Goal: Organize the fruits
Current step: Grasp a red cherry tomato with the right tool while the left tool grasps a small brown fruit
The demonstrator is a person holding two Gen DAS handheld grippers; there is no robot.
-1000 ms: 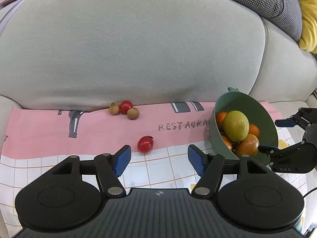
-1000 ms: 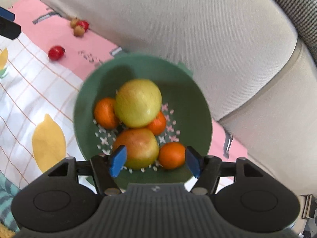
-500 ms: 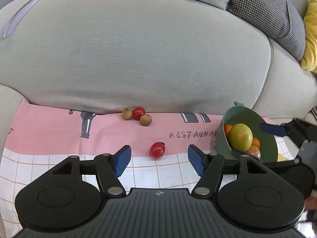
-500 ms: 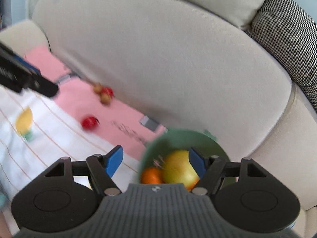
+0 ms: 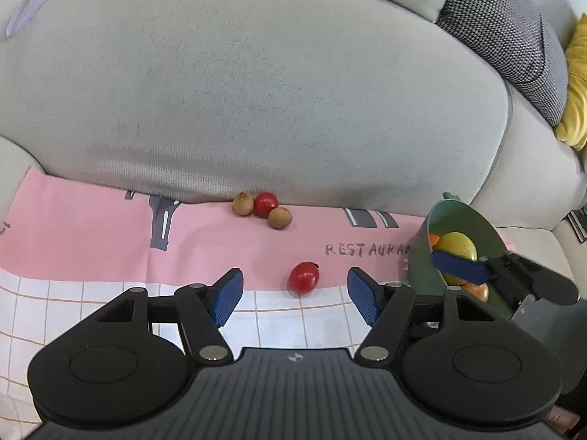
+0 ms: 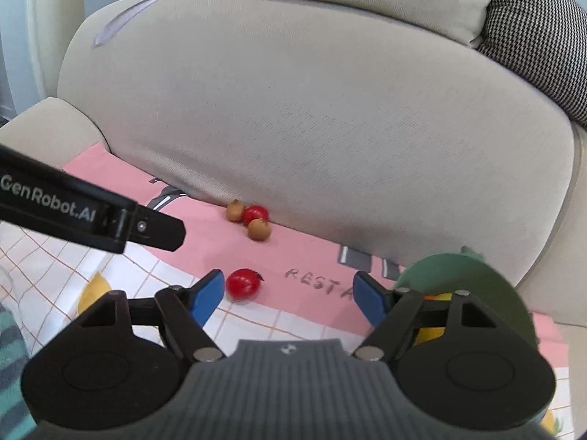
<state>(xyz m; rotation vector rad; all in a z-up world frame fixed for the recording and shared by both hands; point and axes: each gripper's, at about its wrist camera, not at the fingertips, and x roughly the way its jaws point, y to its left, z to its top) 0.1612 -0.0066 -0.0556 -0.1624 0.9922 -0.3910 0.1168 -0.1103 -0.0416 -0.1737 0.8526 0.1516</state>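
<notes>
A red cherry tomato lies on the pink cloth, just ahead of my open, empty left gripper. It also shows in the right wrist view, by the left finger of my open, empty right gripper. Two brown longans and a second tomato sit against the sofa back; they also show in the right wrist view. A green bowl with a yellow-green fruit and oranges stands at the right, partly hidden behind the right gripper.
The grey sofa backrest rises right behind the fruits. A checked cushion and yellow cushion lie at the upper right. The white grid cloth covers the near seat. The left gripper's finger crosses the right wrist view.
The right gripper has pulled back and swung left from above the bowl, now facing the loose tomato. The left gripper has moved slightly closer to the tomato.
</notes>
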